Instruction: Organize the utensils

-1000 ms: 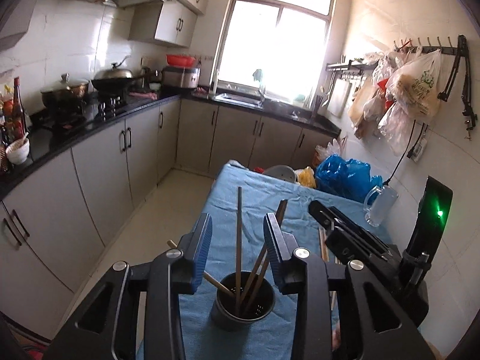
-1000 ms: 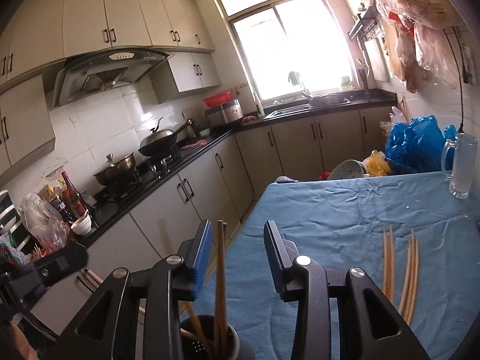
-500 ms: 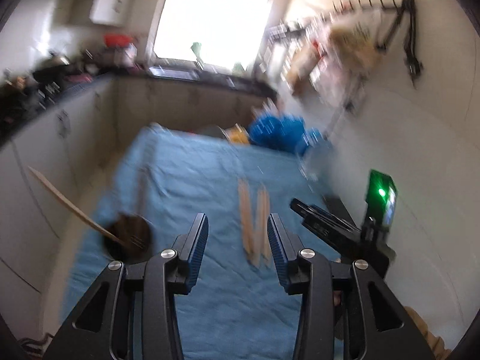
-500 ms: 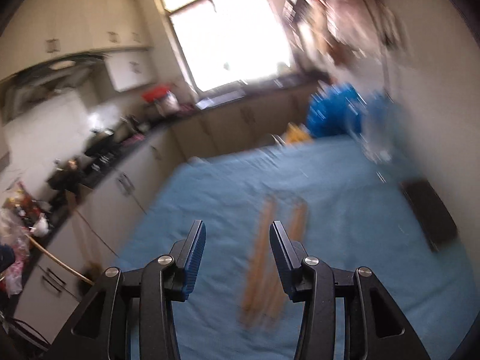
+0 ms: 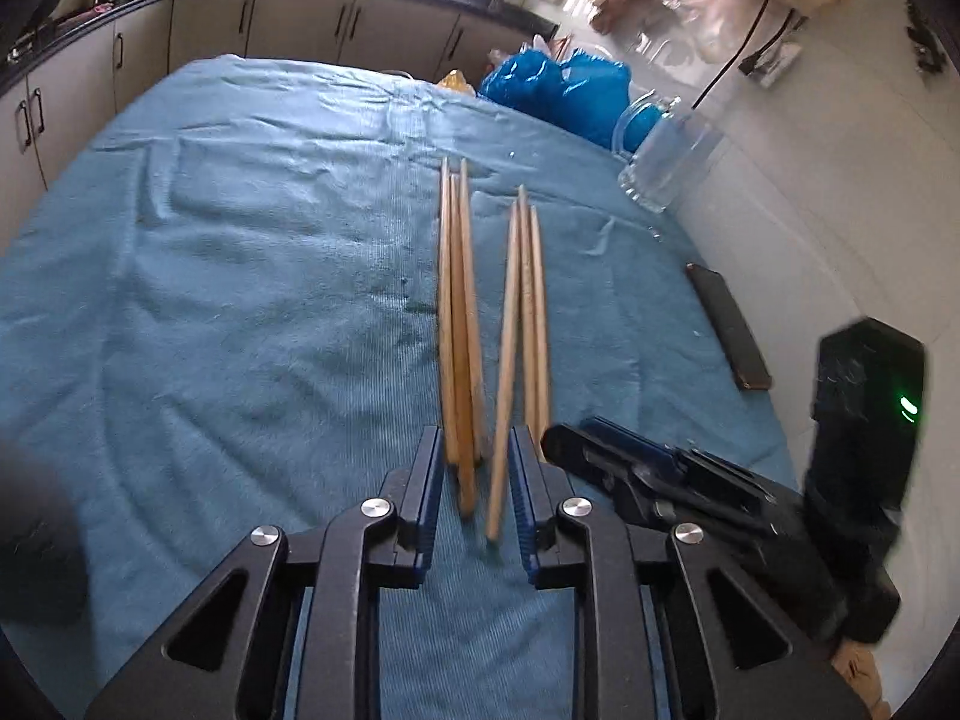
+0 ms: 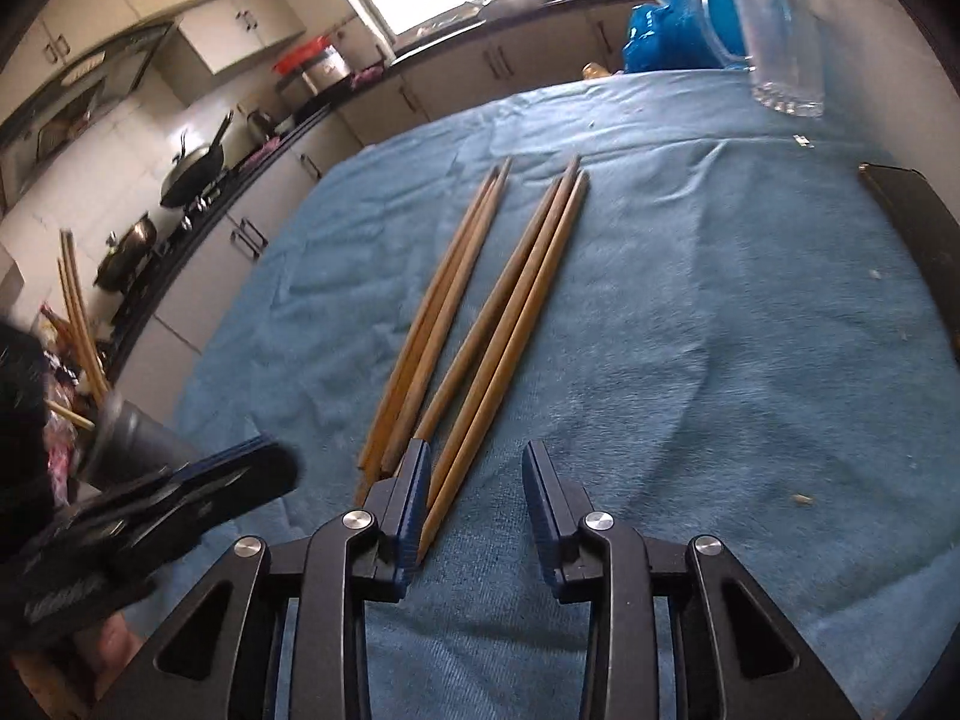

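Several wooden chopsticks lie on the blue cloth in two bundles. In the left wrist view the left bundle (image 5: 457, 324) and the right bundle (image 5: 528, 312) point away from me. My left gripper (image 5: 471, 450) is open low over the cloth, with near ends of chopsticks from both bundles between its fingers. My right gripper (image 6: 477, 456) is open over the near ends of the right bundle (image 6: 510, 312), the left bundle (image 6: 441, 300) just outside its left finger. The dark utensil cup (image 6: 129, 438) with chopsticks stands at the table's left edge.
The table is covered by a blue cloth (image 5: 240, 300). A glass mug (image 5: 666, 162) stands at the far right, and a dark phone (image 5: 729, 327) lies along the right edge. Blue plastic bags (image 5: 558, 90) sit beyond the table. A wall runs close on the right.
Both grippers swung away from the utensil cup, came down to the chopsticks lying on the cloth and now straddle their near ends. Both stay open.
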### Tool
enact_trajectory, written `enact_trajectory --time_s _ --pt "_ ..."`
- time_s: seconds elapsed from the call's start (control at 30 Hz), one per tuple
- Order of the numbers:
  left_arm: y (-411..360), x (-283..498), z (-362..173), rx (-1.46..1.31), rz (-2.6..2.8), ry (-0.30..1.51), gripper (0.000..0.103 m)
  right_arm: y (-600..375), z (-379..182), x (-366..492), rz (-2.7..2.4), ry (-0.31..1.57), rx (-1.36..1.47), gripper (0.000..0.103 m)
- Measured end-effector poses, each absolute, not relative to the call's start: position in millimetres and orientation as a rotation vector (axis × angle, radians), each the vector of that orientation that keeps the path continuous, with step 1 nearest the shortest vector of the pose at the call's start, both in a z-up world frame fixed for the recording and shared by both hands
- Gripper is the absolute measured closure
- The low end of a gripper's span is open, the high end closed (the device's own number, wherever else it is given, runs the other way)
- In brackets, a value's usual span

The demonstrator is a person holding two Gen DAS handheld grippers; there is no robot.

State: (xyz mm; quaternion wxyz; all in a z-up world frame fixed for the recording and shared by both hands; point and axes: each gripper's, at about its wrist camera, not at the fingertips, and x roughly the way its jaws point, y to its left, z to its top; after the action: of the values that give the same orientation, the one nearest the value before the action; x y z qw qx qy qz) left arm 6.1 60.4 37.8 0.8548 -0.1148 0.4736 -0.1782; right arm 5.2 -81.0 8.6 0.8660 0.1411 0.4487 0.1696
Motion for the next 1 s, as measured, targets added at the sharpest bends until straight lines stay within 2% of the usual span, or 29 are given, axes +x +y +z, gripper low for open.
enact_trajectory --time_s 0.07,0.13,0.23,0.27,0.3,0.47,0.63,0.9,1.0 --pt "58.1 14.3 29.3 -0.214 -0.372 1.013 0.091 -78.1 6.1 5.9 0.355 0.925 0.268 0.073" --pt "54.2 22.7 19.7 -0.177 -0.351 1.047 0.099 -74.0 6.7 9.2 0.342 0.927 0.222 0.081" --pt "60.7 28.3 18.1 -0.211 -0.351 1.043 0.1 -70.8 7.8 10.6 0.32 0.932 0.158 0.089" --pt "62.2 30.4 17.1 -0.221 -0.356 1.047 0.1 -68.3 8.1 12.0 0.302 0.939 0.135 0.098" --pt "62.9 32.7 17.1 -0.224 -0.358 1.048 0.1 -67.2 8.3 12.7 0.283 0.946 0.095 0.1" --pt "55.4 36.0 20.4 -0.187 -0.352 1.049 0.1 -69.1 9.6 13.5 0.269 0.969 0.079 0.101" --pt "55.7 39.5 26.3 -0.204 -0.35 1.037 0.1 -80.6 12.9 15.8 0.29 0.959 0.229 0.1" --pt "52.9 55.7 22.2 -0.183 -0.324 1.067 0.1 -67.3 9.0 23.5 0.268 0.971 0.206 0.1" --pt "58.5 54.1 19.8 -0.184 -0.327 1.072 0.103 -72.3 12.6 25.1 0.275 0.96 0.267 0.098"
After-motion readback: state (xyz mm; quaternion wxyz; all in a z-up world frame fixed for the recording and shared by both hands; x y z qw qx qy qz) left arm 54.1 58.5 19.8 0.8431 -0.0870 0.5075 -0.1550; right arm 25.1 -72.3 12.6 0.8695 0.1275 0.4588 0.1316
